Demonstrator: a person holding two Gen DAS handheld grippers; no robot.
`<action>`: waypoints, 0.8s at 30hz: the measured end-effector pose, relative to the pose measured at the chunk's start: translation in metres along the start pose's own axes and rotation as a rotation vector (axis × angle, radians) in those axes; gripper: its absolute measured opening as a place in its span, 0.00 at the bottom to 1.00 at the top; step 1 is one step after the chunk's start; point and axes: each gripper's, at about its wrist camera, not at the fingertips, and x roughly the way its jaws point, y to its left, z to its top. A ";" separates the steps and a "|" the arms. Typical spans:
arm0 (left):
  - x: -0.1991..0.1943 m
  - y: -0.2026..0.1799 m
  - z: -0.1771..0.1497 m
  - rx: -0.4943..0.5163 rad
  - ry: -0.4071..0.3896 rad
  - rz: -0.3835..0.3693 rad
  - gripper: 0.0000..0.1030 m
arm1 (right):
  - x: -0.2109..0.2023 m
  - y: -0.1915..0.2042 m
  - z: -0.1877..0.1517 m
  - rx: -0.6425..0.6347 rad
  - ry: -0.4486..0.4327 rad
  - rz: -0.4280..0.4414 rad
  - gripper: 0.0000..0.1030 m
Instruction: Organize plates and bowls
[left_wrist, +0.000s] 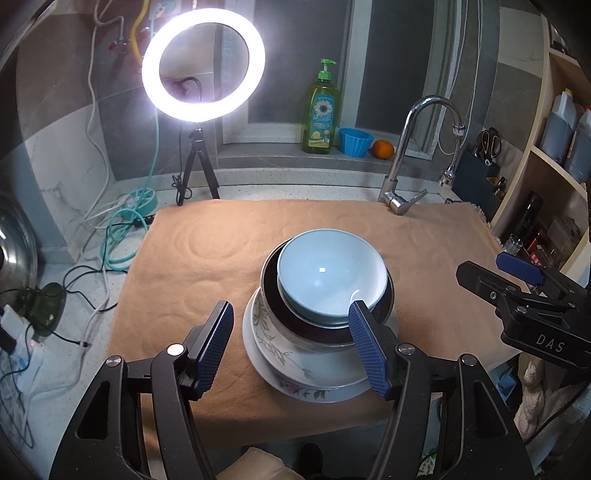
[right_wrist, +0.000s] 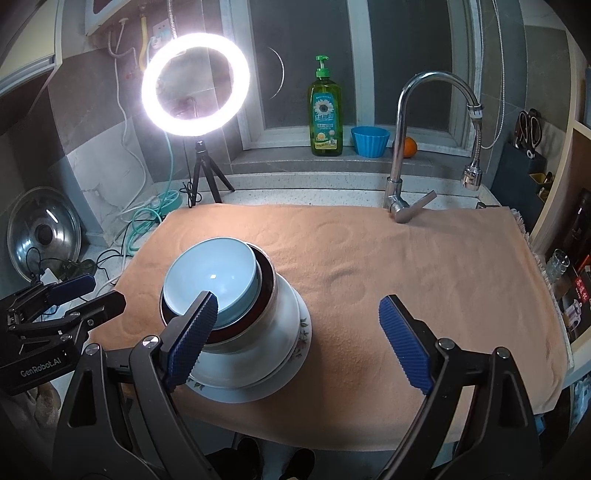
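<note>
A light blue bowl (left_wrist: 325, 273) (right_wrist: 210, 277) tops a stack on a peach towel (left_wrist: 203, 258) (right_wrist: 406, 258). It nests in a larger bowl with a dark inside (left_wrist: 271, 295) (right_wrist: 267, 291), and under that lie white floral plates (left_wrist: 280, 365) (right_wrist: 295, 332). My left gripper (left_wrist: 293, 345) hovers open just in front of the stack, its right finger overlapping the bowls' near rim in the picture. My right gripper (right_wrist: 299, 339) is open wide to the right of the stack with nothing between its pads. Each gripper shows at the edge of the other's view (left_wrist: 495, 271) (right_wrist: 92, 295).
At the back stand a lit ring light on a tripod (left_wrist: 203, 62), a faucet (left_wrist: 406, 147), a green soap bottle (left_wrist: 321, 114), a blue cup (left_wrist: 354, 142) and an orange (left_wrist: 383, 149). Cables and a pot lid (right_wrist: 44, 236) lie left. Shelves (left_wrist: 554, 166) rise at the right.
</note>
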 end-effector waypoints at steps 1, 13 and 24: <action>0.001 0.000 0.000 0.000 0.002 -0.002 0.63 | 0.000 -0.001 0.000 0.000 0.002 0.000 0.89; 0.003 -0.003 0.000 -0.004 0.010 -0.002 0.63 | 0.003 -0.003 0.000 -0.001 0.010 0.001 0.89; 0.005 -0.003 0.002 -0.003 0.012 0.001 0.63 | 0.009 -0.004 0.001 -0.004 0.018 0.010 0.89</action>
